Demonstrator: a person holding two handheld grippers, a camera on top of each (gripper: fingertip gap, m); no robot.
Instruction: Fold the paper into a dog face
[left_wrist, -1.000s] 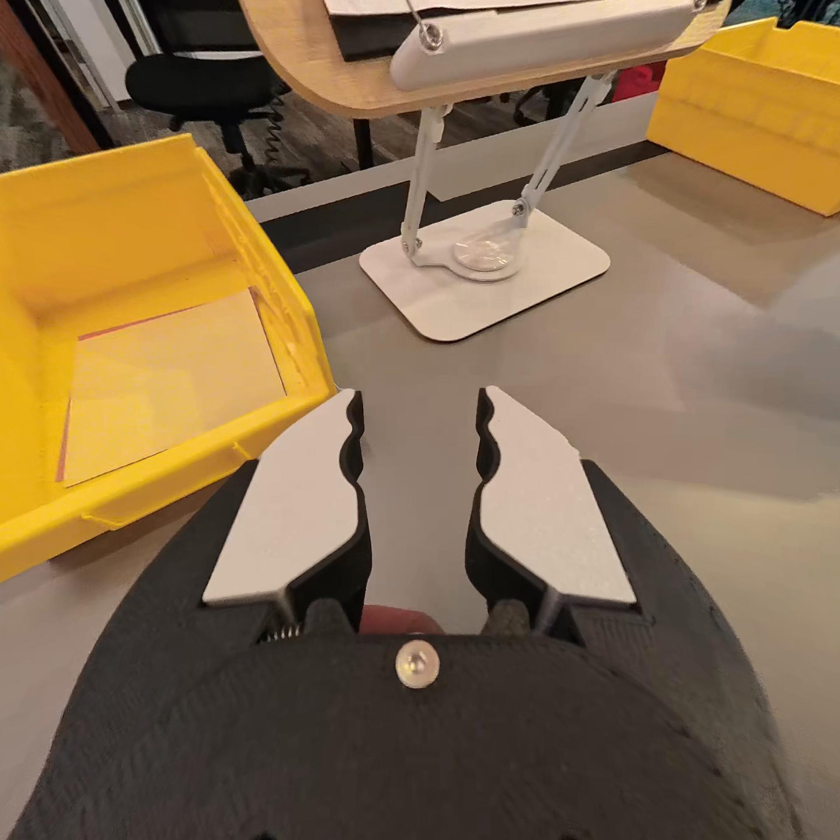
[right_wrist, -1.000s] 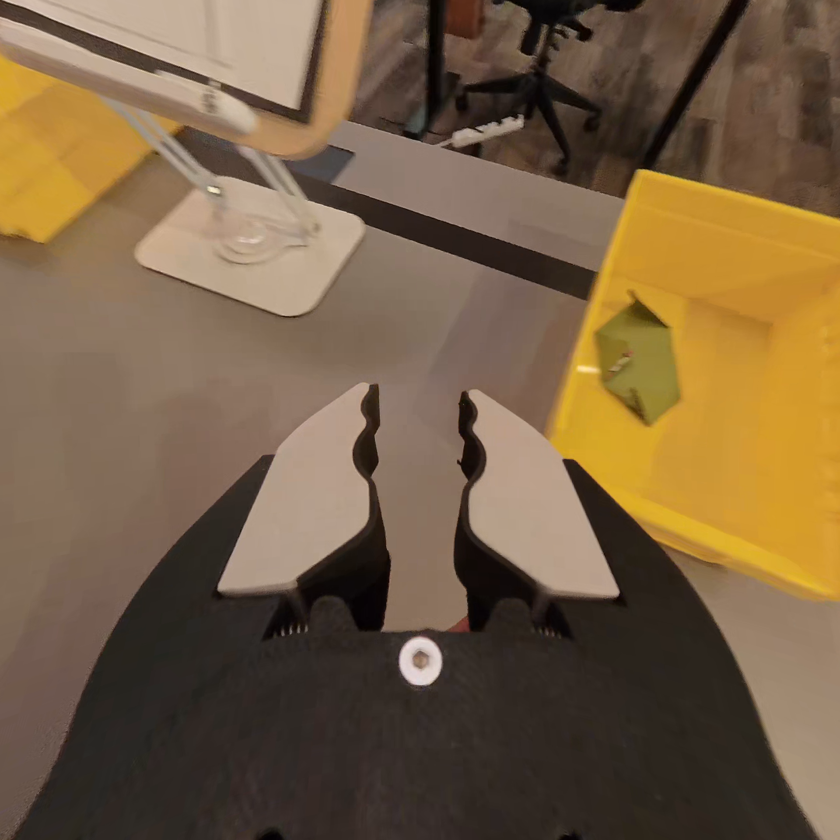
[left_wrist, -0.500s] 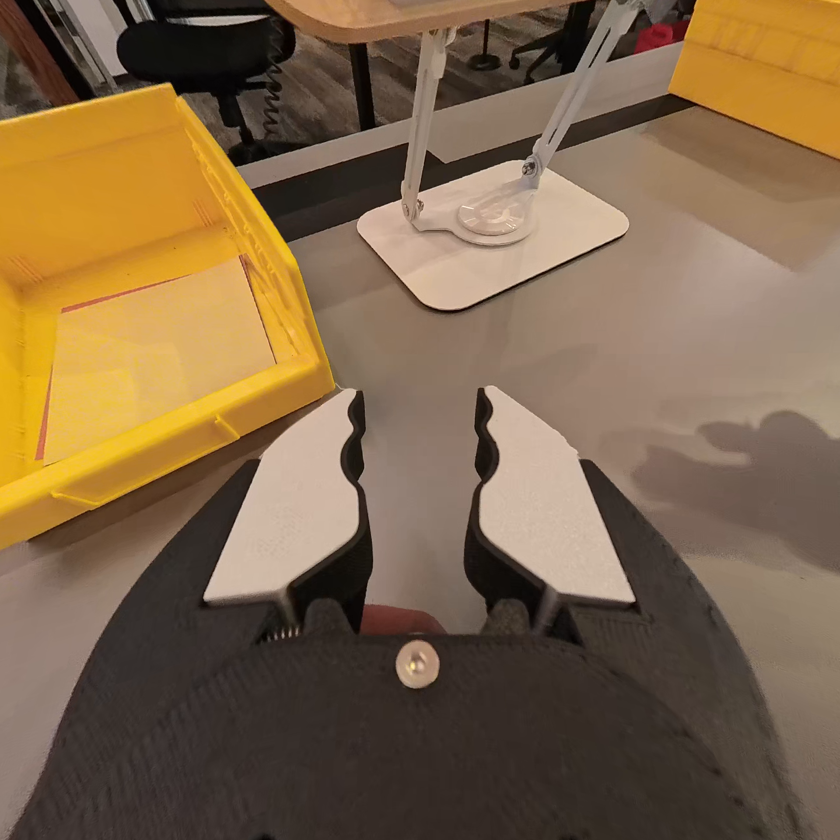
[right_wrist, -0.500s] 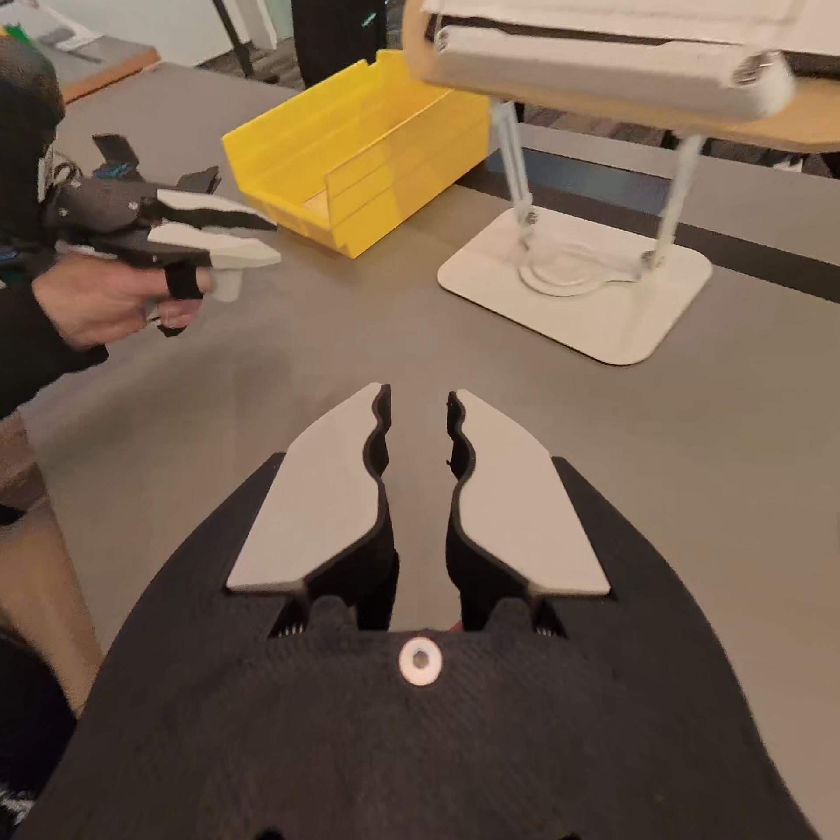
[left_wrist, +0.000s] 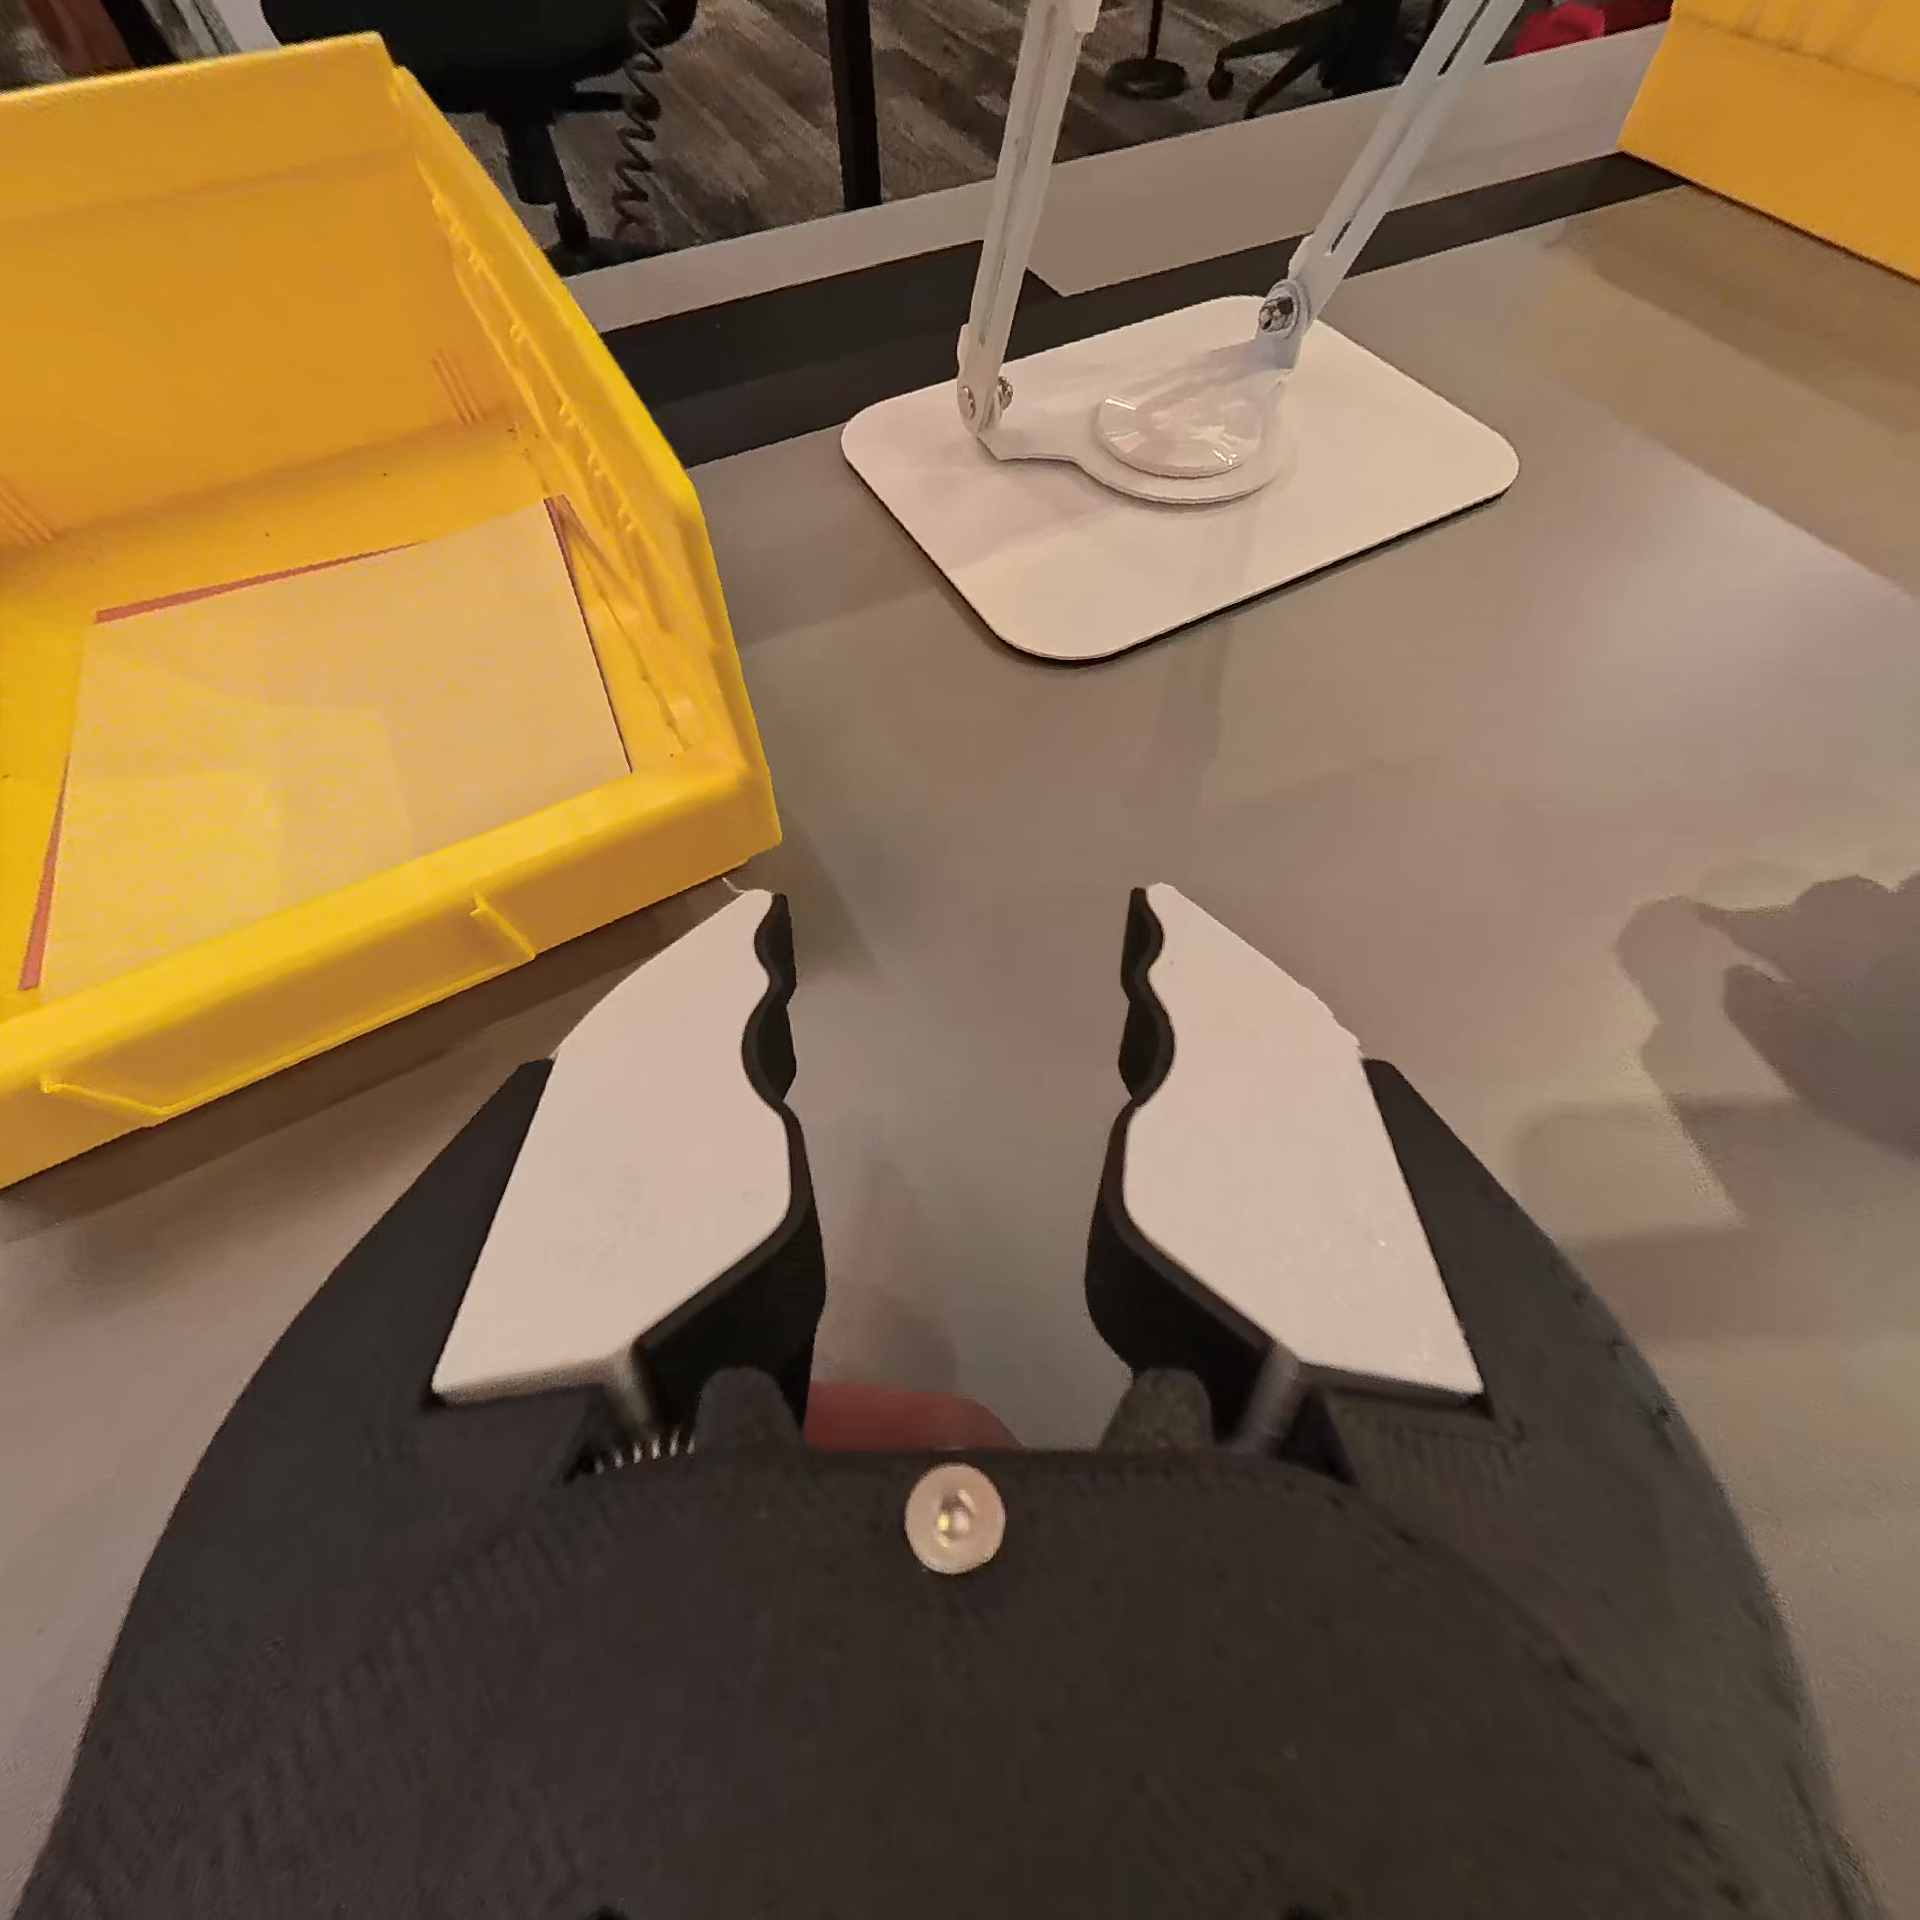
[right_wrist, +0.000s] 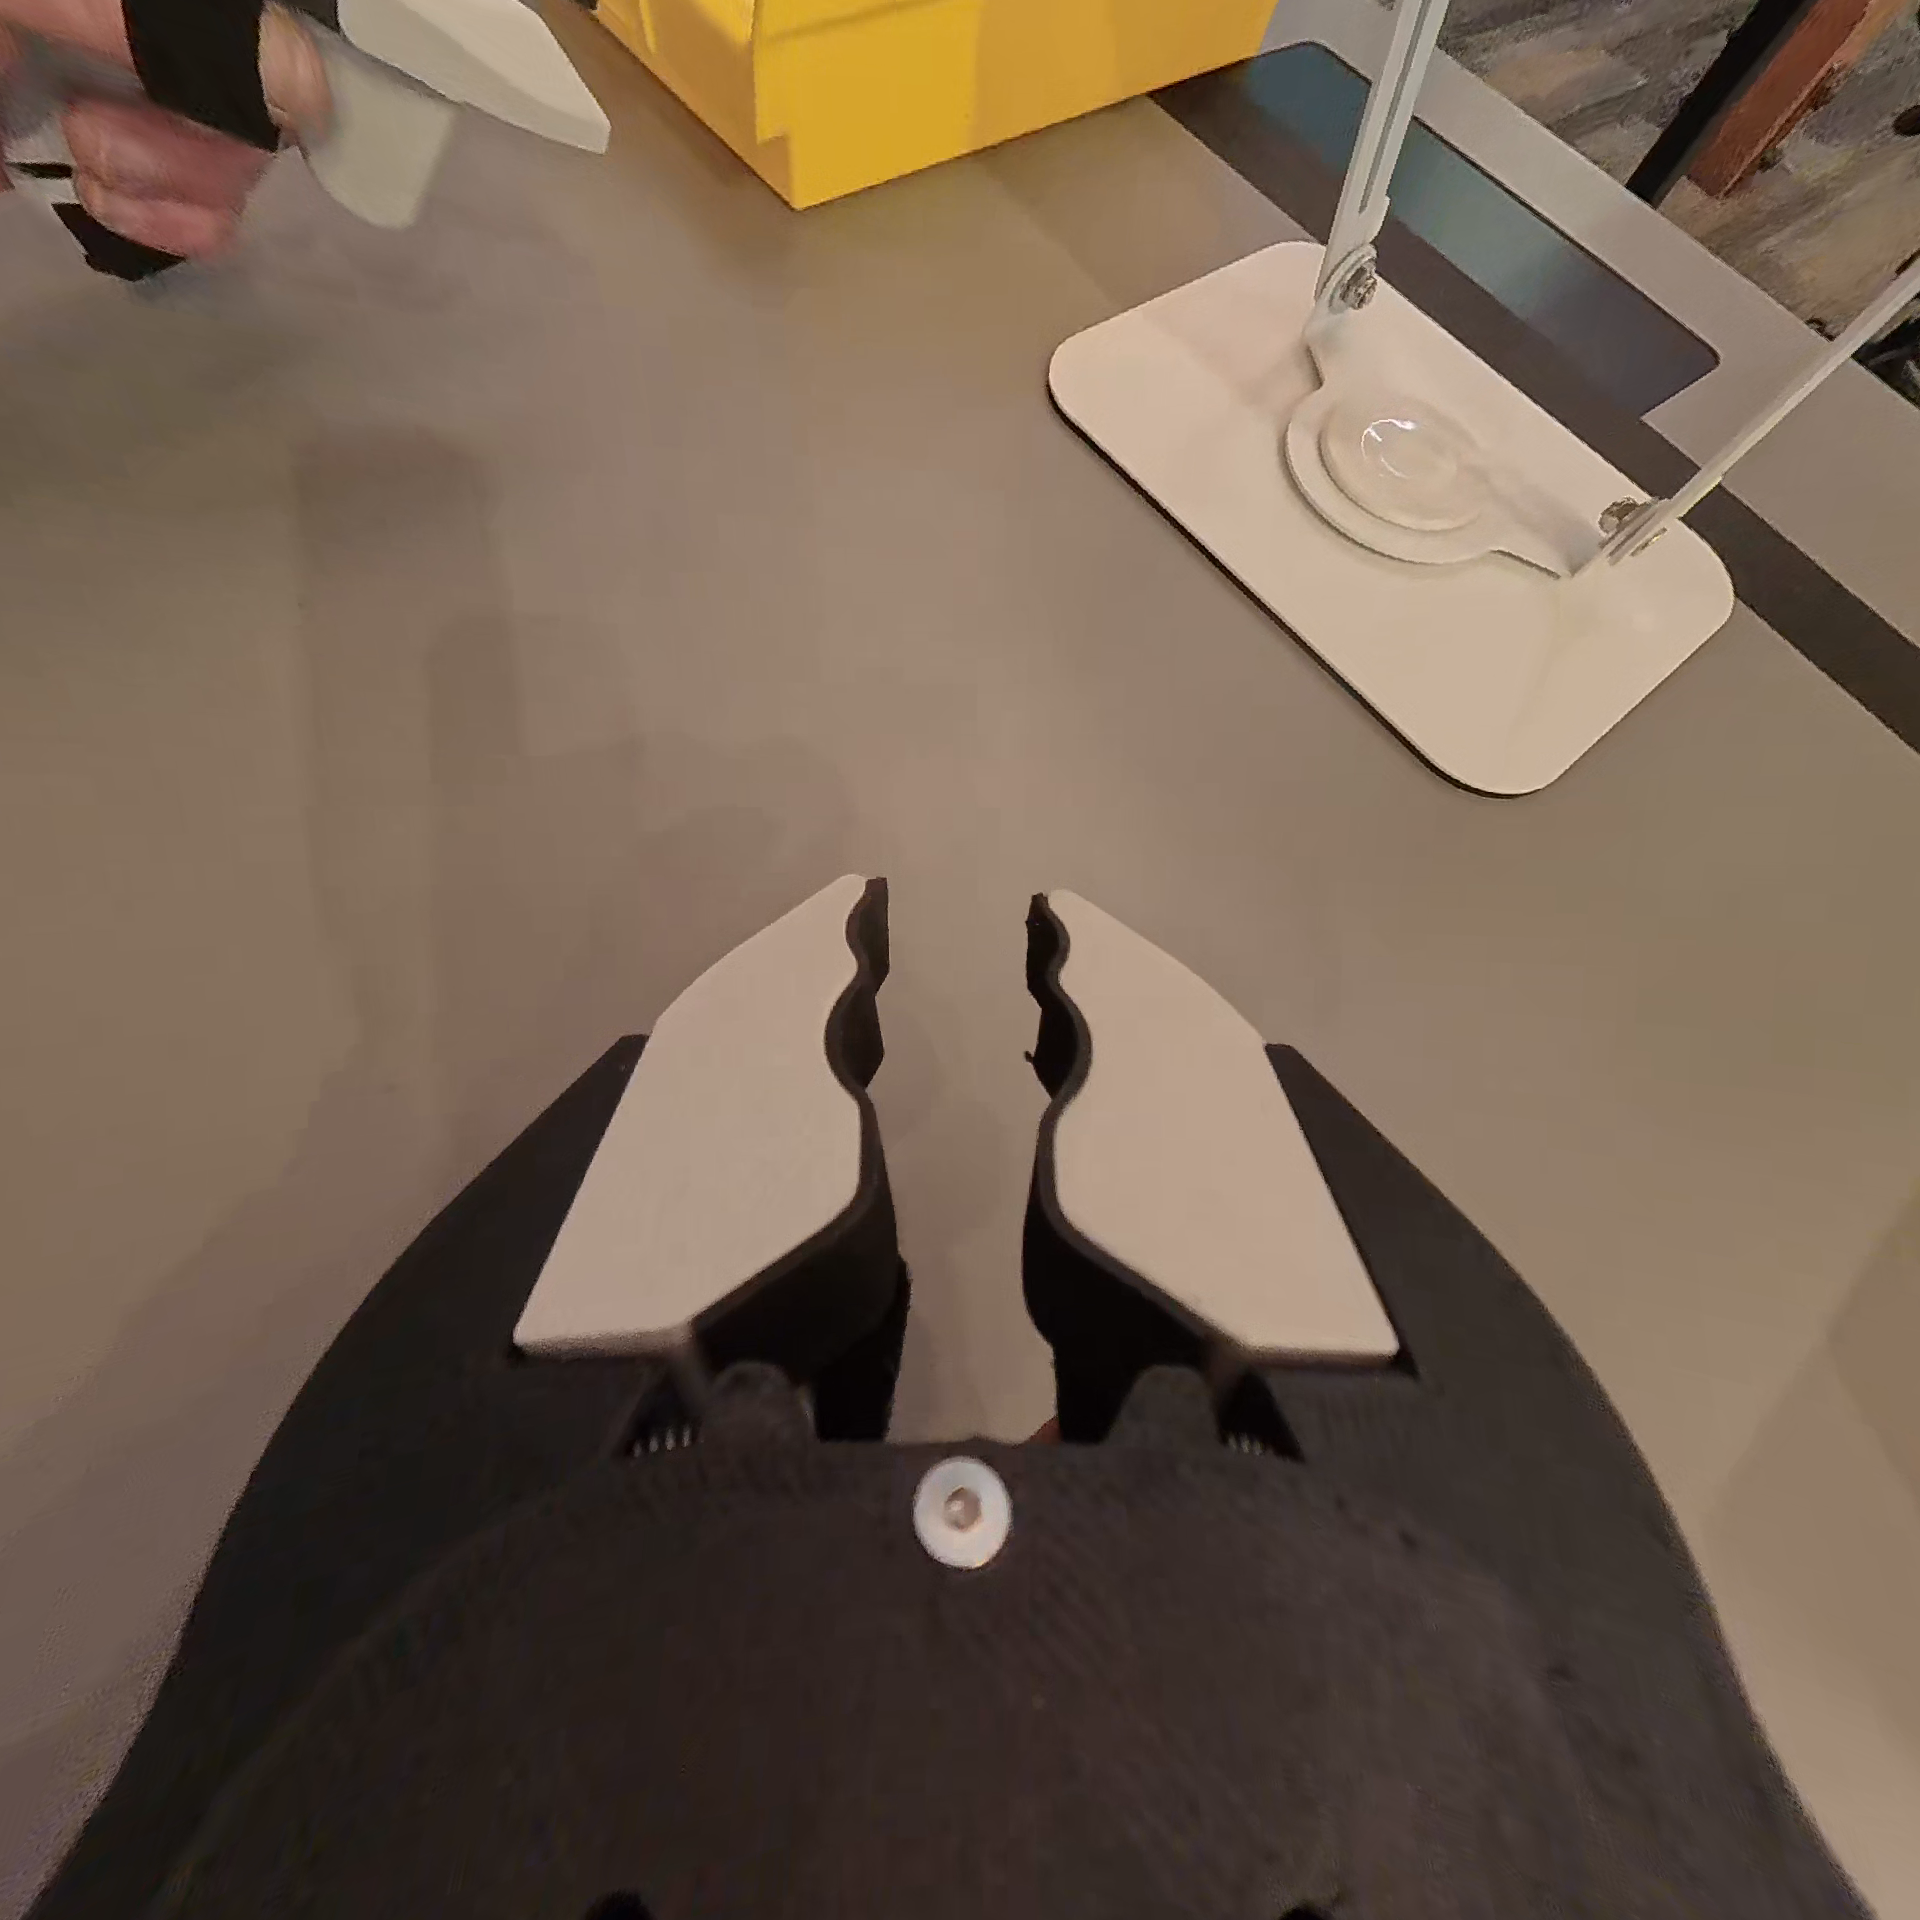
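Observation:
A stack of square paper sheets (left_wrist: 312, 727) lies flat in a yellow bin (left_wrist: 416, 935) at the left of the left wrist view. My left gripper (left_wrist: 956, 909) is open and empty, just right of the bin's near corner, over the grey table. My right gripper (right_wrist: 956, 899) is open with a narrower gap and empty, over bare table. The left gripper also shows blurred at the top left of the right wrist view (right_wrist: 468, 73), held by a hand (right_wrist: 156, 156), next to the yellow bin (right_wrist: 935, 94).
A white stand base (left_wrist: 1174, 509) with two thin struts stands at the back middle of the table, also in the right wrist view (right_wrist: 1403, 520). A second yellow bin (left_wrist: 1808, 135) is at the far right. Office chairs stand beyond the table's far edge. Tip to tip, the grippers are about 25 centimeters apart.
The right gripper swung left, away from the right bin with the green folded paper, and now faces the table middle. The left gripper moved forward and lower beside the paper bin.

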